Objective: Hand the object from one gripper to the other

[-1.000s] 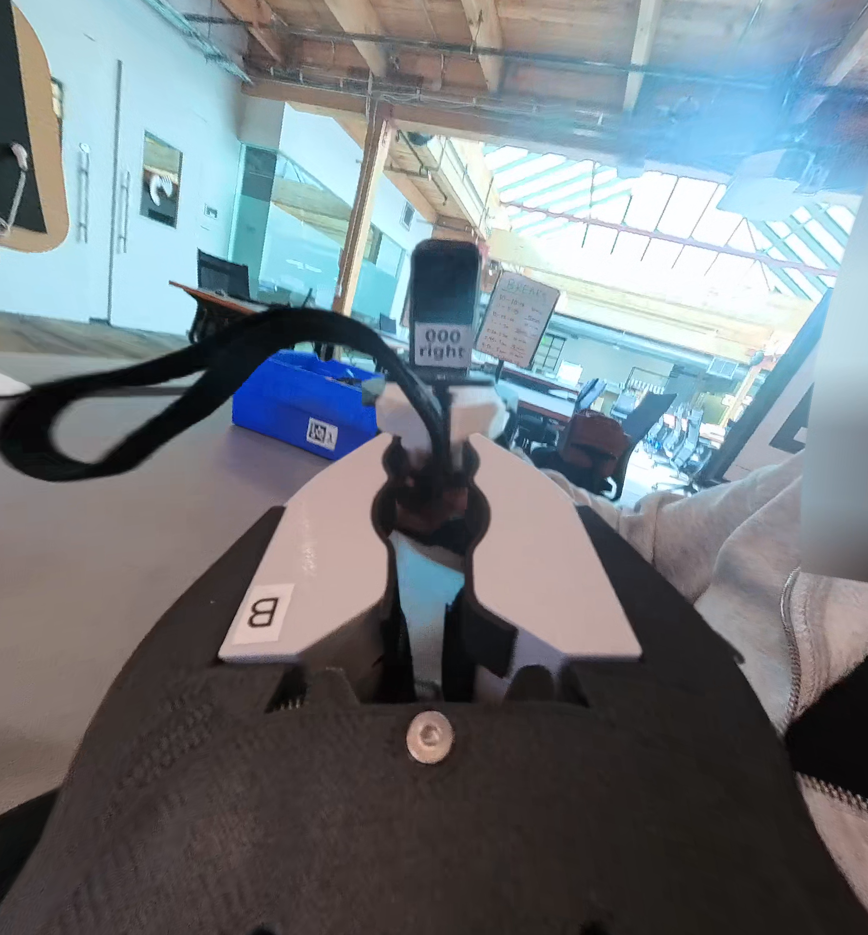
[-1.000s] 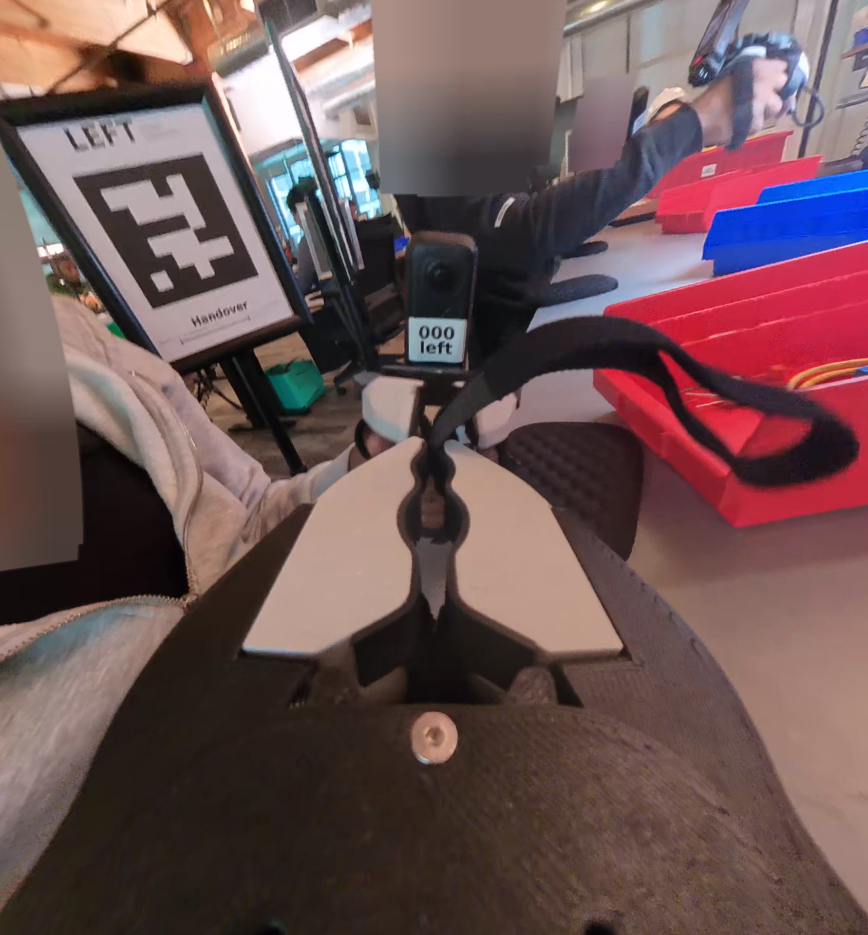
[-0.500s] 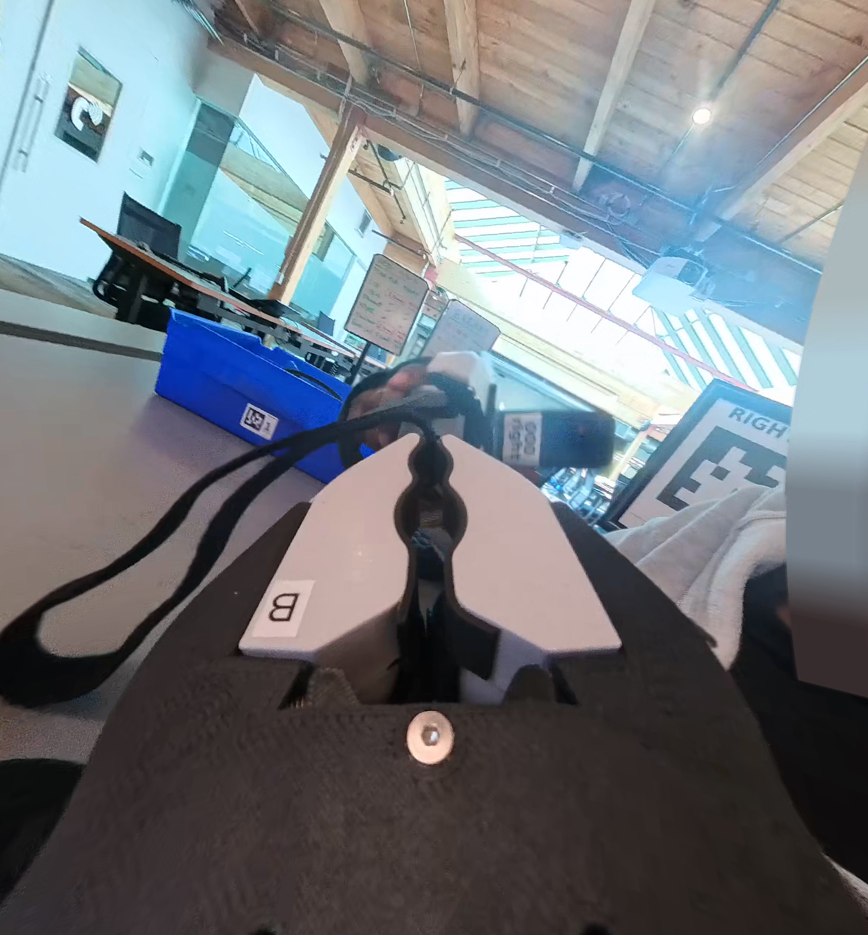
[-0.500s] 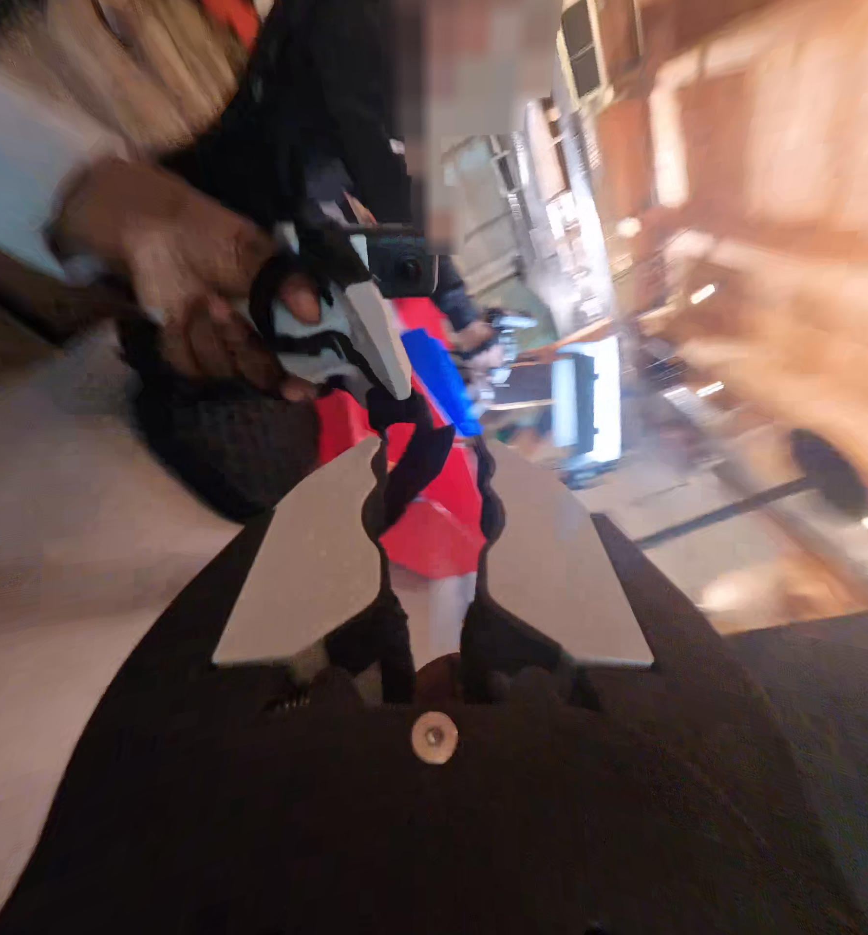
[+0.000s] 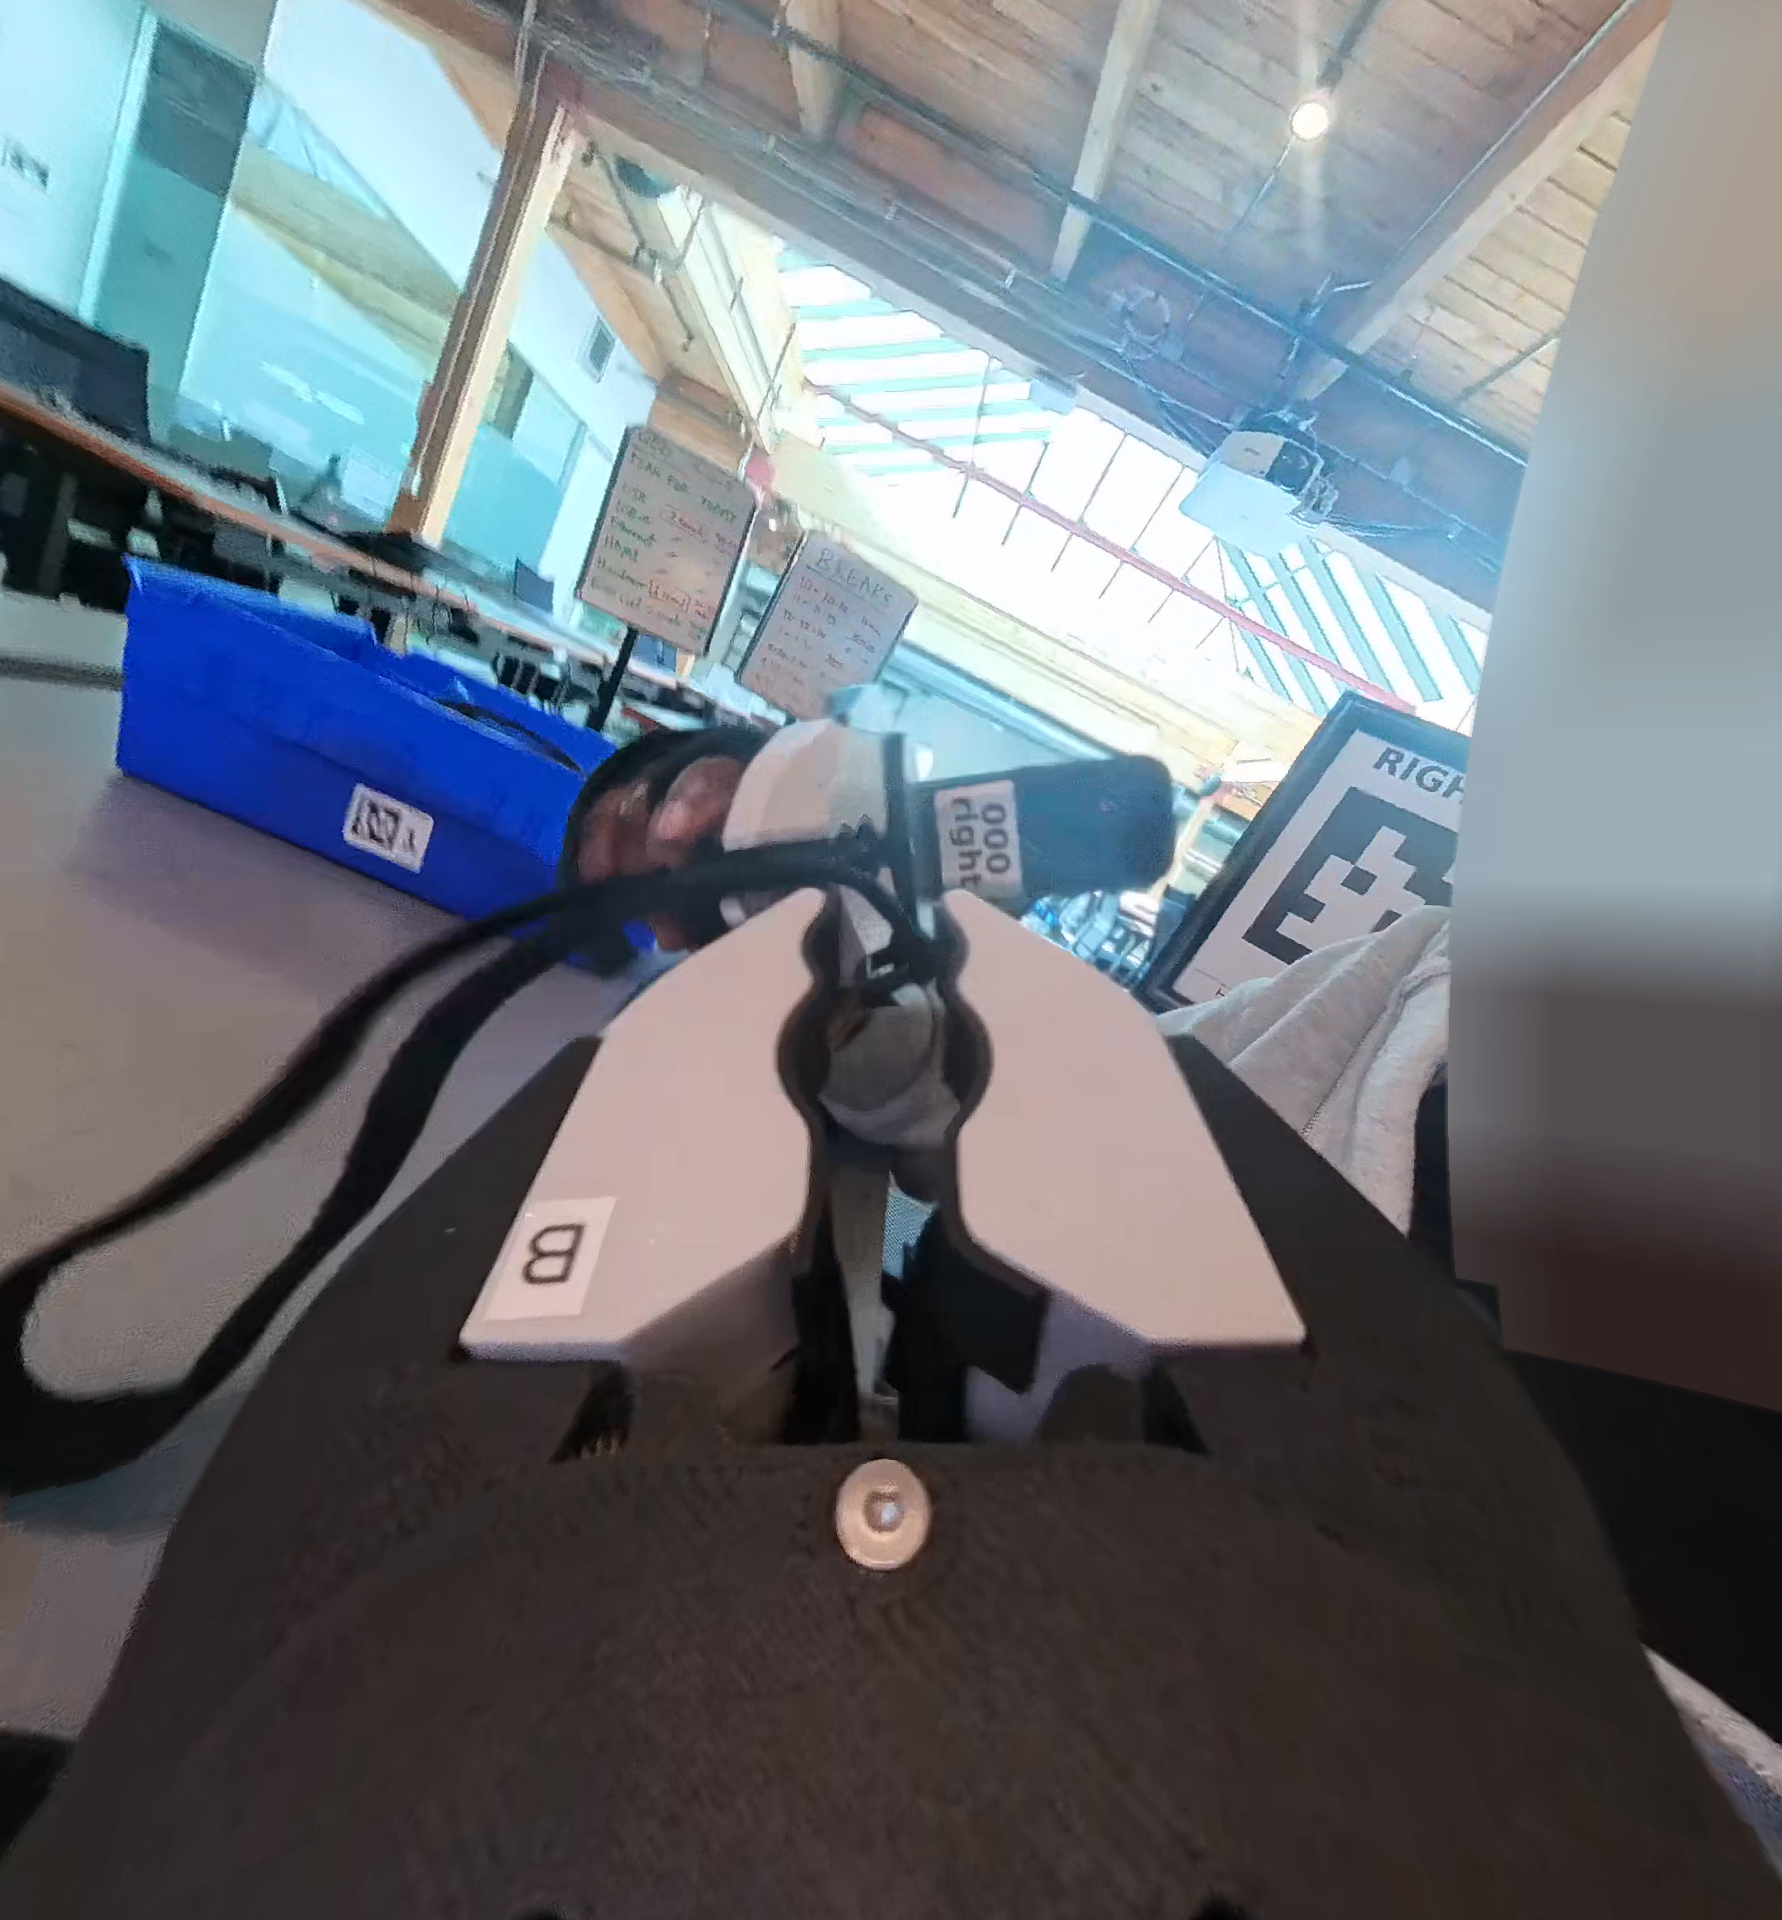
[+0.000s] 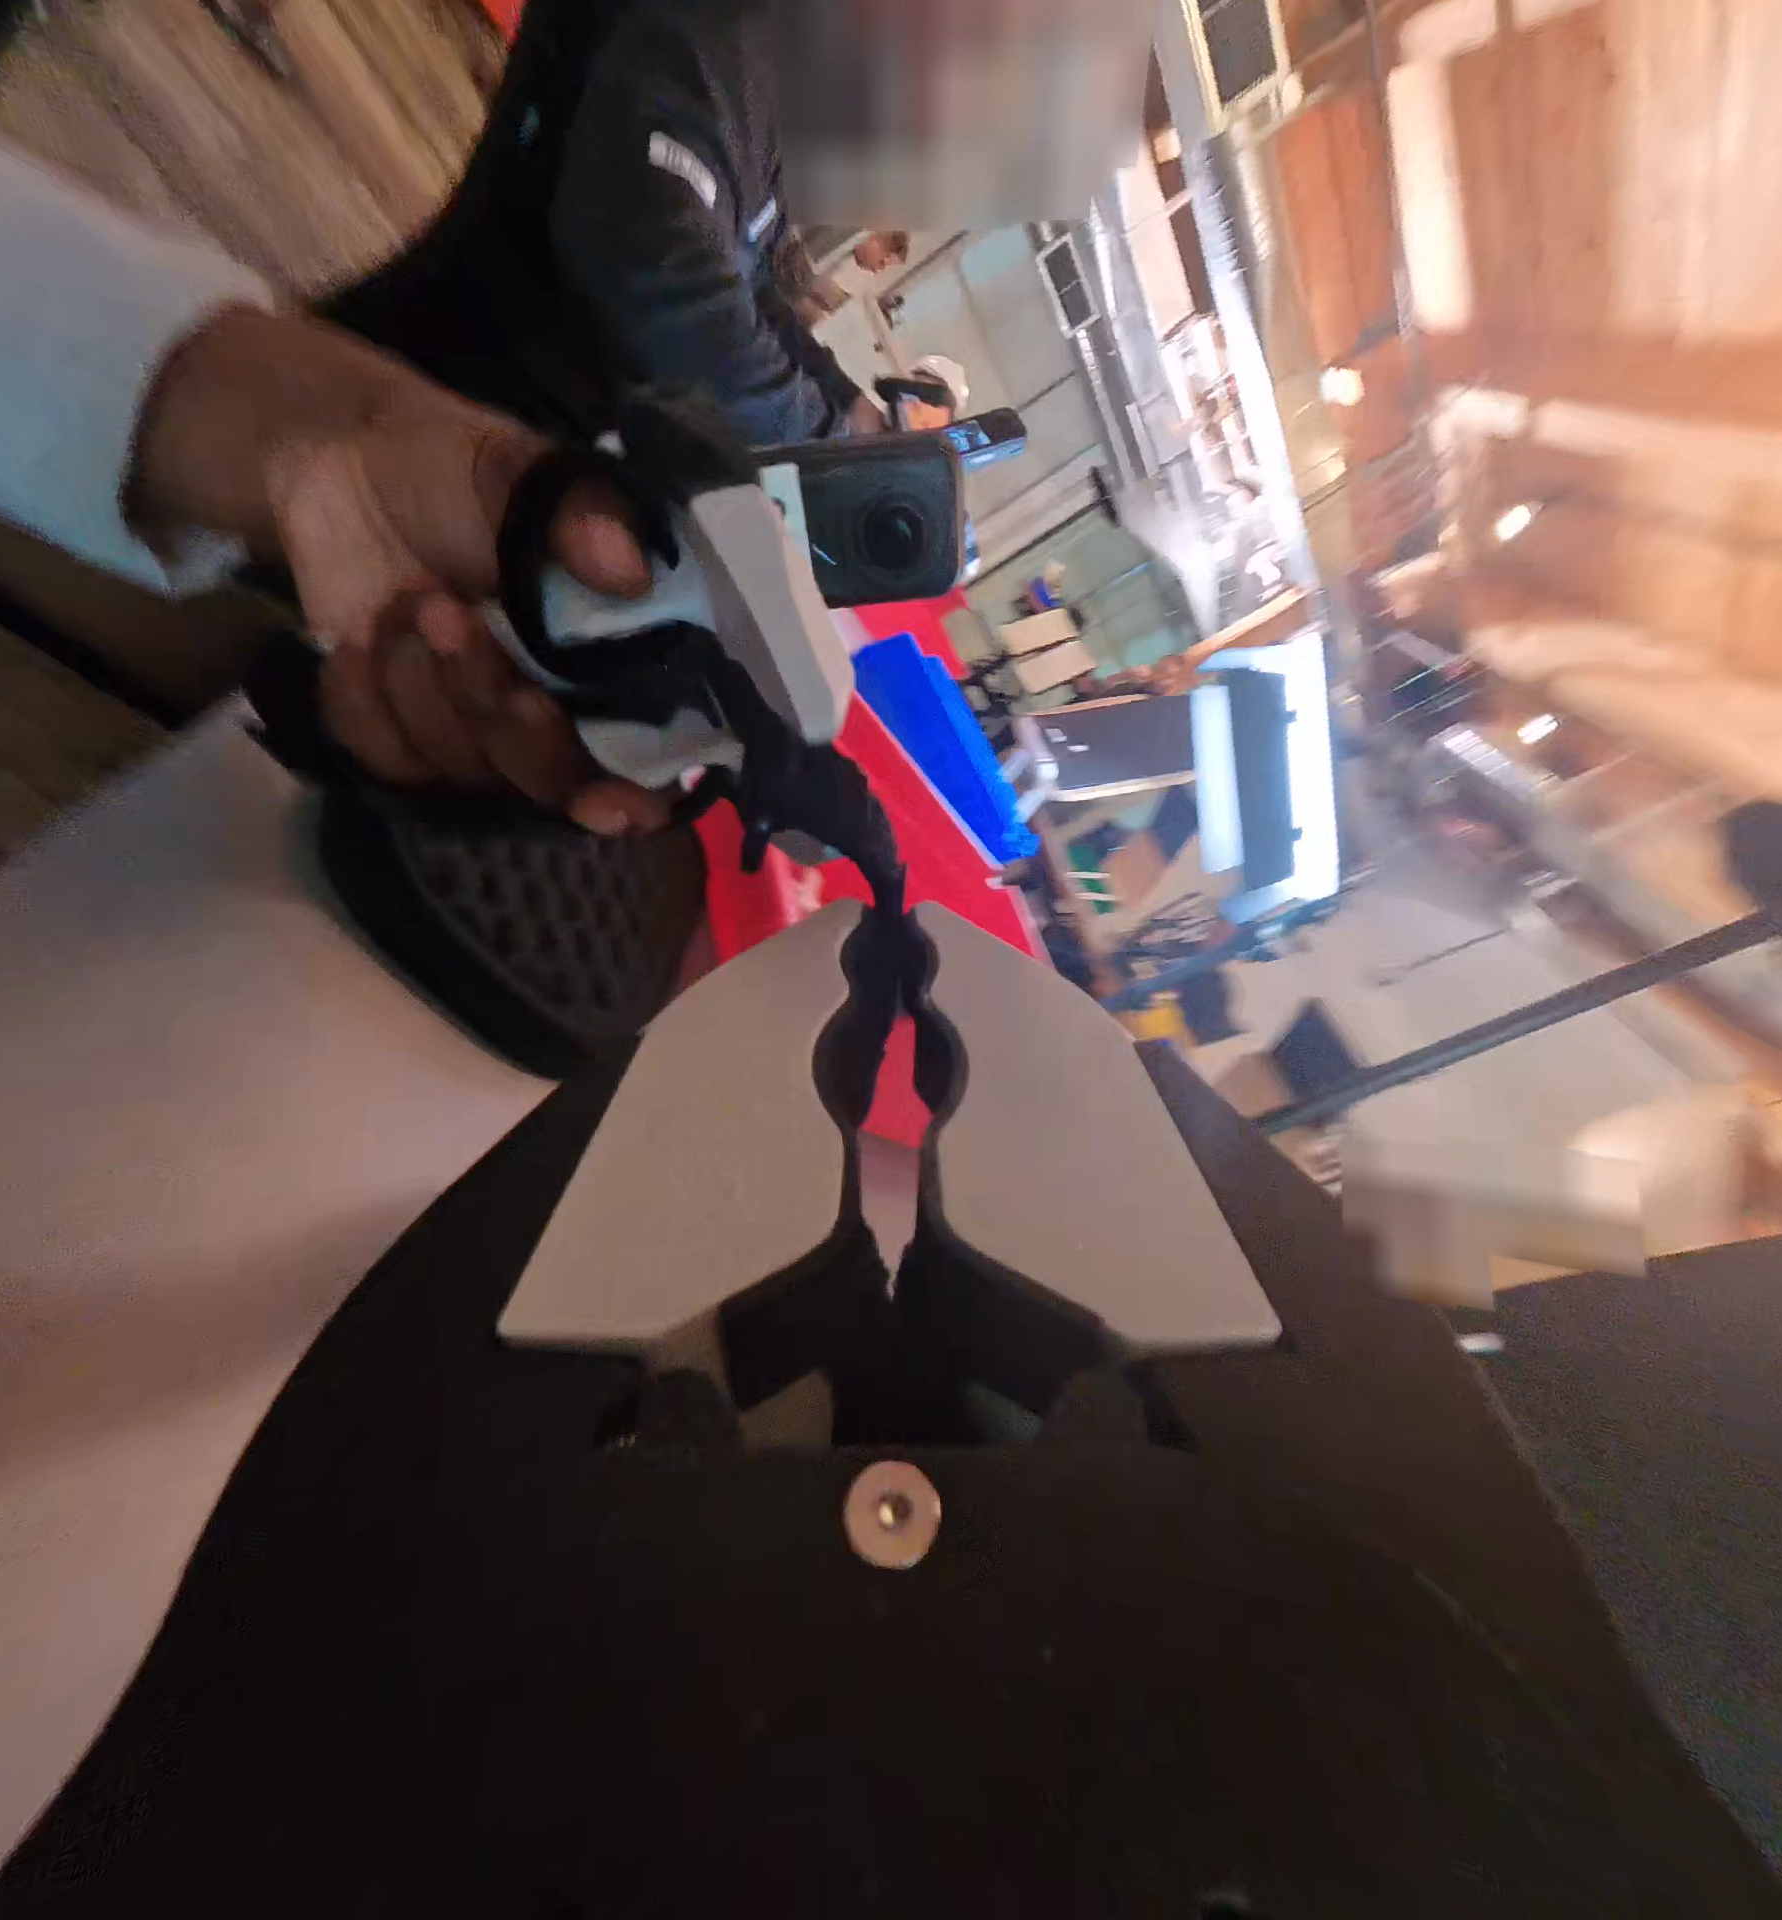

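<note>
Black strap (image 5: 274, 1122): soft, light, floppy; loop sags lower left. Left tongs (image 5: 882, 935) and right tongs (image 6: 885, 920) both pinched closed on it. Grip flat webbing near tips.

We saw the left gripper (image 5: 882, 935) as smooth matt grey plastic fingers on a rough, grainy black body fixed with a bright metal screw (image 5: 882, 1527). The strap (image 5: 274, 1132) was matt black woven cloth. Beyond the strap stood a glossy blue plastic bin (image 5: 274, 727) on a smooth matt grey table (image 5: 139, 997); above the bin ran bare wooden ceiling boards (image 5: 1178, 114).
</note>
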Demonstrator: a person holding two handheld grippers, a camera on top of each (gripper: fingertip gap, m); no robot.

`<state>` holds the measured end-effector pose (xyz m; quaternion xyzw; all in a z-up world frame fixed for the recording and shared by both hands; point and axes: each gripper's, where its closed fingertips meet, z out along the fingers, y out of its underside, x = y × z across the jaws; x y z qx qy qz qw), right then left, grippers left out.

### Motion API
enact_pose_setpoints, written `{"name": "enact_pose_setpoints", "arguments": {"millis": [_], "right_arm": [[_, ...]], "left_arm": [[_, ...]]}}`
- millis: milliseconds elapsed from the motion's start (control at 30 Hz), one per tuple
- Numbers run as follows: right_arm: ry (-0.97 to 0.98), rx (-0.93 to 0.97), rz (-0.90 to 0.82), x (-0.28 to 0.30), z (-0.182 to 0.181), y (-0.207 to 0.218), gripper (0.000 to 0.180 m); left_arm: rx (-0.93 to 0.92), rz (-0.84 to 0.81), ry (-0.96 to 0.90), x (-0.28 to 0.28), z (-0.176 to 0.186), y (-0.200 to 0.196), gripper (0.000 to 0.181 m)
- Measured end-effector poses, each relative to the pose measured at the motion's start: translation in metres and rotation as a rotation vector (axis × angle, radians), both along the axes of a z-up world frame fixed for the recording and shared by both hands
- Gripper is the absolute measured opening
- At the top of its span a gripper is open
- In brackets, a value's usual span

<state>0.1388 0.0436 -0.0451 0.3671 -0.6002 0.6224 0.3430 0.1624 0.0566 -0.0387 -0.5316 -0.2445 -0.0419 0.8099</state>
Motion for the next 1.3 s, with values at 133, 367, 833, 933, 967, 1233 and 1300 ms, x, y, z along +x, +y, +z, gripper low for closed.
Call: {"name": "enact_pose_setpoints", "arguments": {"millis": [133, 367, 833, 933, 967, 1233, 1300], "right_arm": [[-0.466, 0.1, 0.155, -0.001, 0.008, 0.005, 0.004], [-0.88, 0.247, 0.349, 0.007, 0.008, 0.009, 0.004], [-1.114, 0.305, 0.412, 0.009, -0.001, 0.0, 0.004], [-1.171, 0.28, 0.445, 0.005, 0.007, 0.004, 0.001], [-1.195, 0.264, 0.461, 0.003, 0.011, 0.005, 0.001], [-1.236, 0.226, 0.478, 0.001, 0.018, 0.006, 0.003], [-1.25, 0.231, 0.472, 0.0, 0.016, 0.005, 0.016]], "left_arm": [[-0.085, 0.237, 0.163, -0.012, 0.001, -0.023, 0.036], [-0.359, 0.288, 0.26, -0.021, -0.021, 0.0, 0.019], [-0.046, 0.277, 0.171, -0.019, 0.017, -0.014, 0.006], [-0.061, 0.268, 0.146, -0.019, 0.012, -0.013, 0.023], [-0.078, 0.262, 0.132, -0.02, 0.008, -0.012, 0.027], [-0.145, 0.237, 0.141, -0.019, -0.005, -0.001, 0.005], [-0.113, 0.241, 0.141, -0.018, 0.001, -0.004, 0.004]]}}
